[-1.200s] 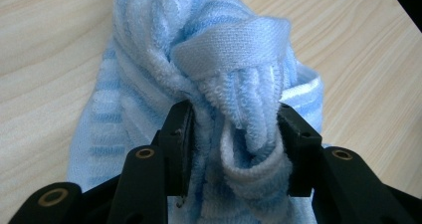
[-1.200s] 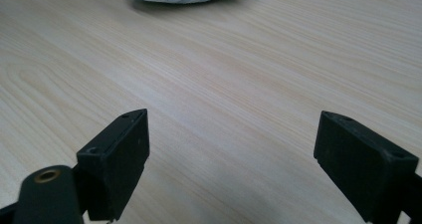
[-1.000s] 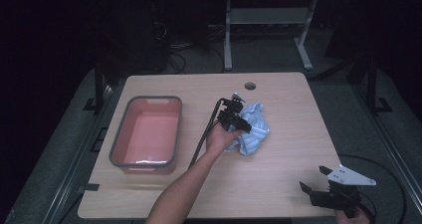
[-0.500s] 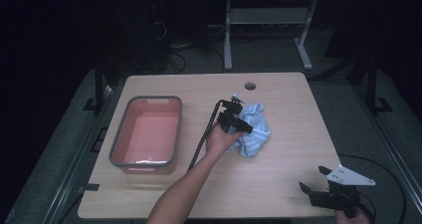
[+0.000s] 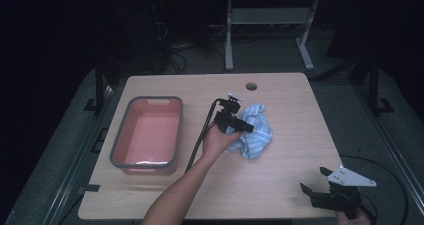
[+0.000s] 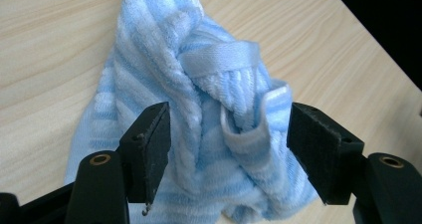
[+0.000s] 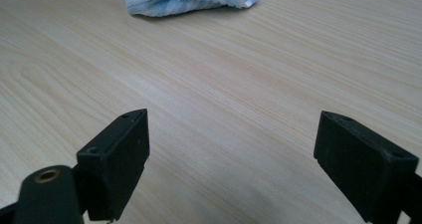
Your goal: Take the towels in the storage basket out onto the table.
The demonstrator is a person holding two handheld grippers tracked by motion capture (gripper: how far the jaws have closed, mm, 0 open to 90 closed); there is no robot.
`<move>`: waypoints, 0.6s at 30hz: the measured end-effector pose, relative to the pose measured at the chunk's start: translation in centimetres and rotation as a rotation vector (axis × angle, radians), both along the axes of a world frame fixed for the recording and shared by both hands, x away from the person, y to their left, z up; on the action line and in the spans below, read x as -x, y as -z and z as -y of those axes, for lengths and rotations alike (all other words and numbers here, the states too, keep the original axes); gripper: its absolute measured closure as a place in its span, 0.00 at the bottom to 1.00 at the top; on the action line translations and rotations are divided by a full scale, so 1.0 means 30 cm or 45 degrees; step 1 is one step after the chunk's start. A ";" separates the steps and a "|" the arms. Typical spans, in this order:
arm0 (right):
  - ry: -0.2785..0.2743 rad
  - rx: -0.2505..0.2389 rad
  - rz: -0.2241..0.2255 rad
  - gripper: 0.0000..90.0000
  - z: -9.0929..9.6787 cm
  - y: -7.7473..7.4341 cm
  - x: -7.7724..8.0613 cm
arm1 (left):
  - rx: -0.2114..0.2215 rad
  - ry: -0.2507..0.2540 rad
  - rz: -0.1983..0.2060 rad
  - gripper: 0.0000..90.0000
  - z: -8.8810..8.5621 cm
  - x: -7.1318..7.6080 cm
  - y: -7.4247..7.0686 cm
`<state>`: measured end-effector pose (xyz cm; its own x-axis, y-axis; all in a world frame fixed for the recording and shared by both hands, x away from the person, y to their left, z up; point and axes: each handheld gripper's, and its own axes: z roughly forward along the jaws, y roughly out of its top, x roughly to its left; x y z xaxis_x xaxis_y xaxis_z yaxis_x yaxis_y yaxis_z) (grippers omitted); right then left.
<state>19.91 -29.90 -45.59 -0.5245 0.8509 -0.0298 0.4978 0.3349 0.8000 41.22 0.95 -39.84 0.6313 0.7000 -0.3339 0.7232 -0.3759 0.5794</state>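
Left gripper (image 5: 246, 126) has barely shifted since 1 s ago, jaws apart astride the towel (image 5: 255, 135). Table (image 5: 300, 110) w/ pink tub (image 5: 147, 135) at 9 o'clock seen from high view; left gripper view adds towel's twisted folds, long axis toward 12. Right gripper (image 5: 315, 182), 5 o'clock corner, jaws wide apart.

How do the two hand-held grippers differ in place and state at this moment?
The left hand-held gripper is at the striped towel mid-table, its jaws straddling a bunched fold; the right hand-held gripper sits at the table's near right edge over bare wood. The left's jaws are narrower, the right's wide. Both are open, gripping nothing.
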 end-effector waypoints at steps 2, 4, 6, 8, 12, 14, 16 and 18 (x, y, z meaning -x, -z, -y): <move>0.001 -0.005 -0.004 0.15 0.000 0.000 0.002 | 0.000 0.008 0.007 0.37 -0.007 0.007 -0.006; -0.004 -0.001 -0.003 0.15 0.001 -0.001 0.002 | 0.001 0.010 0.018 0.37 -0.012 0.015 -0.012; -0.003 -0.002 -0.009 0.15 -0.002 0.000 -0.001 | -0.011 0.020 0.029 0.36 -0.021 0.027 -0.020; -0.012 0.001 -0.009 0.15 -0.004 0.001 -0.003 | -0.011 0.022 0.031 0.36 -0.025 0.035 -0.024; -0.017 0.000 -0.009 0.15 -0.010 0.001 -0.003 | 0.001 0.030 0.042 0.35 -0.046 0.052 -0.035; -0.015 0.002 -0.010 0.15 -0.009 0.001 -0.002 | 0.010 0.037 0.046 0.35 -0.057 0.057 -0.039; -0.011 0.003 -0.009 0.15 -0.007 0.001 -0.001 | -0.002 0.040 0.056 0.35 -0.066 0.067 -0.042; -0.007 0.001 -0.007 0.15 -0.004 0.001 0.000 | 0.002 0.040 0.061 0.35 -0.078 0.080 -0.044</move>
<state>19.90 -29.78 -45.62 -0.5291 0.8481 -0.0278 0.5005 0.3383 0.7969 38.83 3.31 -38.53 0.6685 0.6790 -0.3036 0.6824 -0.3975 0.6135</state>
